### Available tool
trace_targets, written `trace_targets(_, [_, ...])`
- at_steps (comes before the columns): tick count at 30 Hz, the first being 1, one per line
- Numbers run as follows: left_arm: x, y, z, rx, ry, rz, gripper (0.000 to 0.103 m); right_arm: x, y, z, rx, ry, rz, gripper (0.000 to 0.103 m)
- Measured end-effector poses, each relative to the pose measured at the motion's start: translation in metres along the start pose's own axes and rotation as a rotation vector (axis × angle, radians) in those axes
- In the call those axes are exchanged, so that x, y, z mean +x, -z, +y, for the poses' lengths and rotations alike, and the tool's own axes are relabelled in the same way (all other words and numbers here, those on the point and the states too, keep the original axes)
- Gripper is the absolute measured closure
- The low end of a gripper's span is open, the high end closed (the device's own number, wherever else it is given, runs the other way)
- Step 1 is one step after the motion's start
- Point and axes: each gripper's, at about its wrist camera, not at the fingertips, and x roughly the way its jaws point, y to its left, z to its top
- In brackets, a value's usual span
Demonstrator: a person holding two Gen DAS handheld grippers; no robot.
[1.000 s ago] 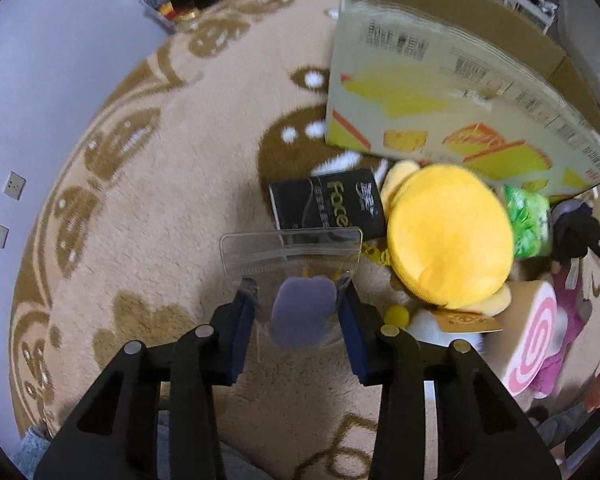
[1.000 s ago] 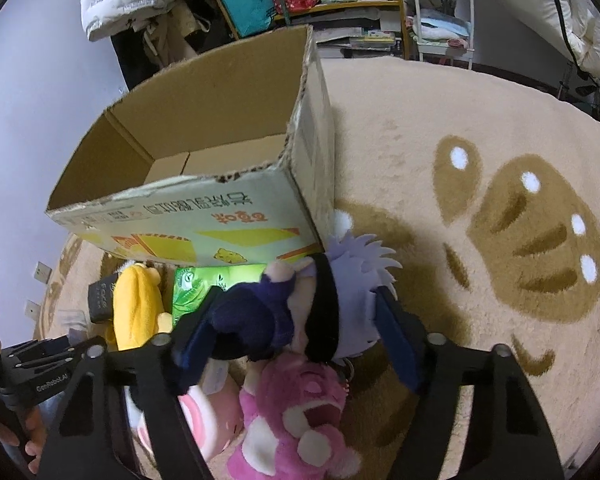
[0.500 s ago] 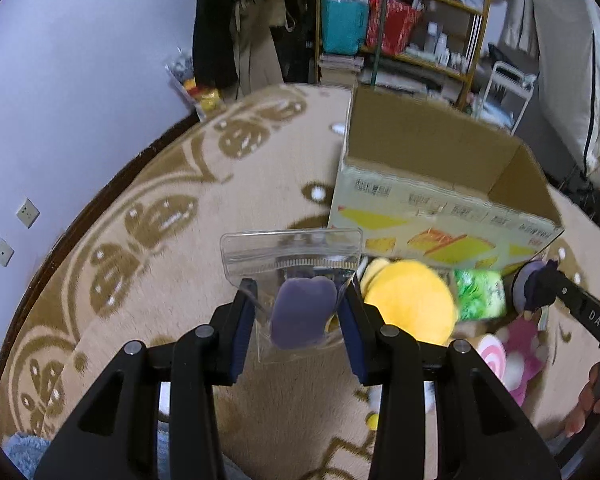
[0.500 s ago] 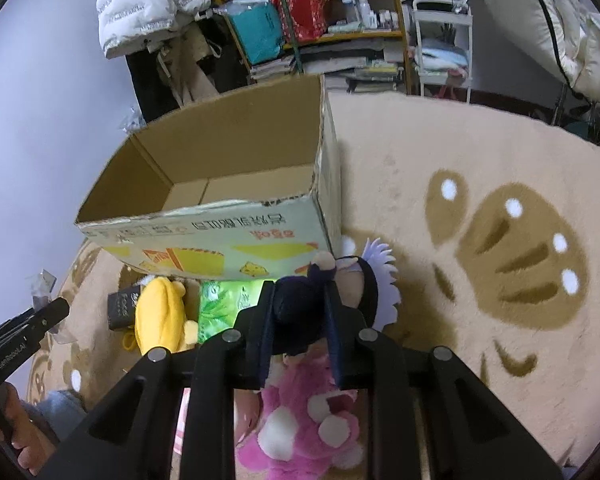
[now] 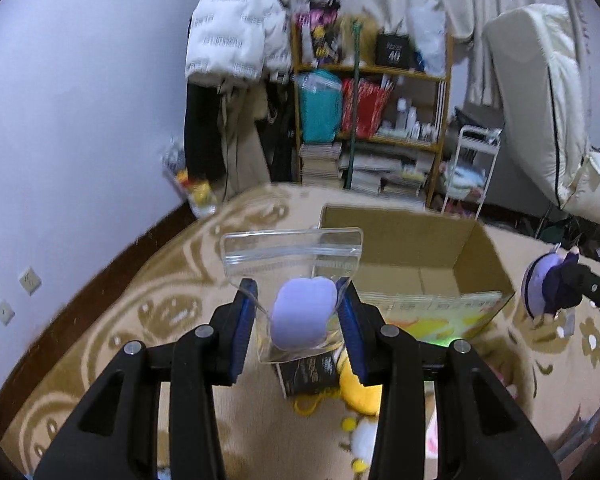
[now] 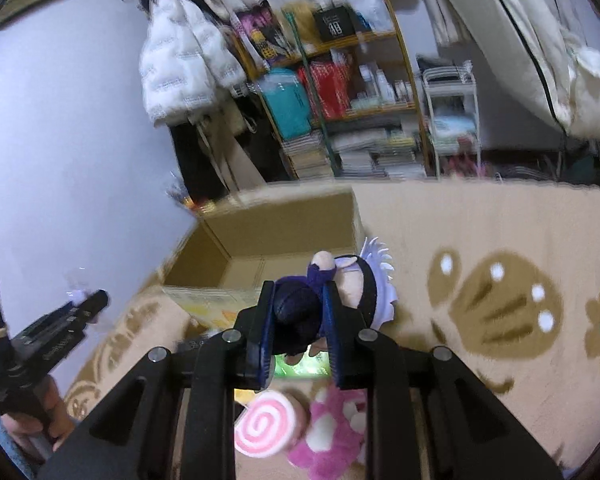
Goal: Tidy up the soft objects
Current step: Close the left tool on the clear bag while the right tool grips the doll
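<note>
Both grippers raised above rug, aimed toward cardboard box [image 5: 416, 256]. Left gripper [image 5: 302, 320] clamps clear zip bag [image 5: 292, 264] holding purple soft piece [image 5: 304, 314]. Right gripper [image 6: 298, 316] pinches dark-clothed doll [image 6: 340, 284]. Box open; inside shows bare cardboard floor.
</note>
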Motion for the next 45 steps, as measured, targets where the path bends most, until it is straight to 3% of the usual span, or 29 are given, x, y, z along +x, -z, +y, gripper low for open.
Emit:
trace_targets(8, [-0.003, -0.036, -0.013, 0.068, -0.005, -0.115, 0.063, -0.008, -0.026, 0.017, -0.048, -0.051, -0.104, 0.079])
trace_targets(11, [0.004, -0.049, -0.016, 0.071, 0.012, -0.124, 0.063, -0.002, -0.037, 0.022, -0.062, -0.062, -0.126, 0.079])
trace_targets(24, [0.028, -0.075, -0.036, 0.161, -0.02, -0.204, 0.063, 0.03, -0.064, 0.043, -0.182, -0.06, -0.154, 0.079])
trace_targets(34, [0.058, -0.057, -0.037, 0.14, 0.015, -0.135, 0.063, 0.062, -0.05, 0.039, -0.208, -0.077, -0.122, 0.079])
trace_targets(45, [0.096, -0.041, -0.042, 0.126, 0.076, -0.046, 0.062, 0.093, -0.041, 0.01, -0.134, -0.087, -0.063, 0.078])
